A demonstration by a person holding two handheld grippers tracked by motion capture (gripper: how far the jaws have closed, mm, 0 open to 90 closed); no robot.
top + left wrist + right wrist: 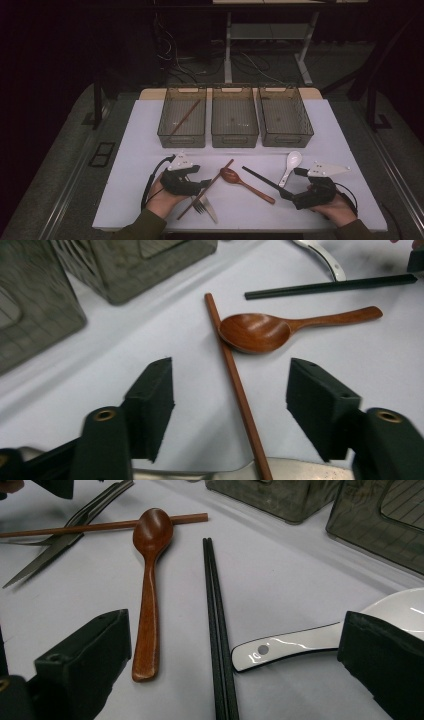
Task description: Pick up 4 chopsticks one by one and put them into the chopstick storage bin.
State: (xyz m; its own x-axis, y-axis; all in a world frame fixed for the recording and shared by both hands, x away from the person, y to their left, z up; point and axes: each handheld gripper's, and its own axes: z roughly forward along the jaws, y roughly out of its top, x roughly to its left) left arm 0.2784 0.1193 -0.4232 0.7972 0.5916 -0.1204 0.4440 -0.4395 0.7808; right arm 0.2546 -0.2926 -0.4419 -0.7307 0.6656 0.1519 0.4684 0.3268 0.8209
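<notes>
Brown chopstick (235, 385): lies on the white table (140, 200) against the wooden spoon (260, 331), between the part-open jaws of the left gripper (230, 405), untouched, placed for pickup. Right gripper (225, 680): jaws wide, straddling the black chopsticks (216, 630) beside that spoon.

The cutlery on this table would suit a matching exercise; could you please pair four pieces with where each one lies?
Things:
1. brown chopstick
2. wooden spoon
3. white spoon
4. fork

Places:
A. bowl resting on the brown chopstick
B. between the open jaws of the left hand-held gripper
C. under the brown chopstick's near end
D. in front of the right-hand bin

Pairs: 1-B, 2-A, 3-D, 4-C
</notes>
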